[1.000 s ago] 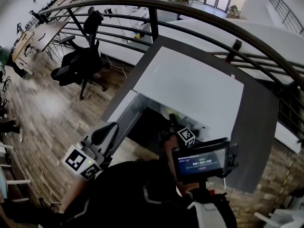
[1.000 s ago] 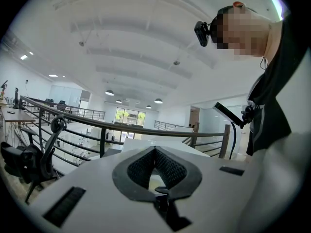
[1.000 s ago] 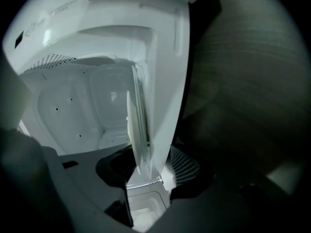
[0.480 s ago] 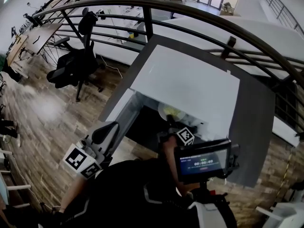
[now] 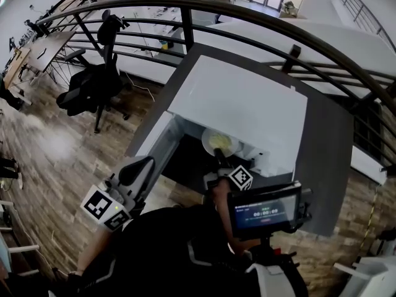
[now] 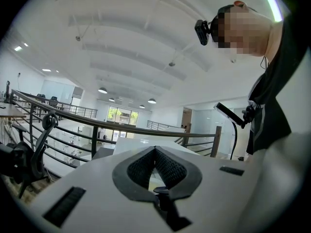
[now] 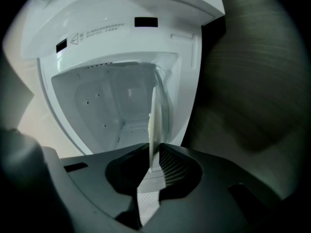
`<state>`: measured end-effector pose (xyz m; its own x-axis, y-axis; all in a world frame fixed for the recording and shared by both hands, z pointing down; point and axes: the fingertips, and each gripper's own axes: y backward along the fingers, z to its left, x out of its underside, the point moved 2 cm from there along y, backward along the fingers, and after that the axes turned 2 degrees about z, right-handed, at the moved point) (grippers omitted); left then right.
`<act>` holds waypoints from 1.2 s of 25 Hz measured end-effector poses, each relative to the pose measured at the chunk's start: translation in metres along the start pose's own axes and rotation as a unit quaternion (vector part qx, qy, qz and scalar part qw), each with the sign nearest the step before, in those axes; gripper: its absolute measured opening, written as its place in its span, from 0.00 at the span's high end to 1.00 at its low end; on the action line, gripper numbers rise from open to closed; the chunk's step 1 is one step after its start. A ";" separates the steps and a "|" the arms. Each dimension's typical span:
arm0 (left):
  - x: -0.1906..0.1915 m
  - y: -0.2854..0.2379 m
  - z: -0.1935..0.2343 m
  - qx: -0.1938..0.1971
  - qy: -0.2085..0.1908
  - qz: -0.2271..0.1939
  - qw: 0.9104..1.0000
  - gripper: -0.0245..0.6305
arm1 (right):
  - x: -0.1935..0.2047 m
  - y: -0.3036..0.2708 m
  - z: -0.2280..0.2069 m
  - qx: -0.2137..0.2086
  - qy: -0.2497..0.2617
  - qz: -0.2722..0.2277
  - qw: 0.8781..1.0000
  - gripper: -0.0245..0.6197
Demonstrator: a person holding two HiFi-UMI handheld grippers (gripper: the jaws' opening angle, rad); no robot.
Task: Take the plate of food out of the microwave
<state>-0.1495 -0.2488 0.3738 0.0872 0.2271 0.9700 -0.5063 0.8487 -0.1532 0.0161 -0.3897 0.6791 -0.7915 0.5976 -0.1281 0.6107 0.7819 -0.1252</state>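
The white microwave [image 5: 242, 103] stands on a dark table [image 5: 331, 159] with its door [image 5: 158, 142] swung open to the left. A white plate [image 5: 221, 142] with yellowish food shows at the mouth of the cavity. My right gripper [image 5: 218, 156] reaches in from the front, its jaws closing on the plate's near rim. In the right gripper view the plate [image 7: 154, 123] stands edge-on, pinched between the right gripper [image 7: 154, 165] pads, with the empty white cavity [image 7: 116, 106] behind it. My left gripper [image 5: 148, 163] hangs back left of the door, shut and empty, and in the left gripper view the left gripper [image 6: 155, 149] points up.
A phone on a mount [image 5: 263, 210] sits close to my chest on the right. A curved dark railing [image 5: 260, 20] runs behind the table. Below and to the left lie a wooden floor and an office chair [image 5: 93, 86].
The plate now shows further out at the microwave's mouth than one second ago. My left gripper has stayed about where it was.
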 end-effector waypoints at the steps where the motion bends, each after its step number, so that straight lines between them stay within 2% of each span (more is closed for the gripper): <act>1: 0.001 0.002 0.001 0.002 -0.001 -0.001 1.000 0.96 | 0.003 0.001 0.000 0.000 0.003 0.002 1.000 0.91; 15: 0.002 0.010 0.007 0.043 0.007 -0.023 0.999 0.96 | 0.032 0.017 0.022 -0.003 0.021 0.029 0.999 0.93; 23: 0.007 0.035 0.003 0.060 0.009 -0.028 0.998 0.96 | 0.074 0.059 0.051 -0.014 0.020 0.041 0.999 0.93; 28: 0.004 0.046 0.005 0.055 -0.017 -0.027 0.998 0.96 | 0.095 0.084 0.075 -0.027 0.031 0.041 0.998 0.93; 30: 0.001 0.050 0.002 0.066 -0.027 -0.028 0.997 0.96 | 0.104 0.095 0.086 -0.035 0.030 0.036 0.998 0.93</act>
<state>-0.1761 -0.2068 0.3672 0.0750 0.1523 0.9855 -0.6109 0.7882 -0.0753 -0.0055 -0.2686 0.5697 -0.7464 0.6612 -0.0755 0.6650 0.7453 -0.0481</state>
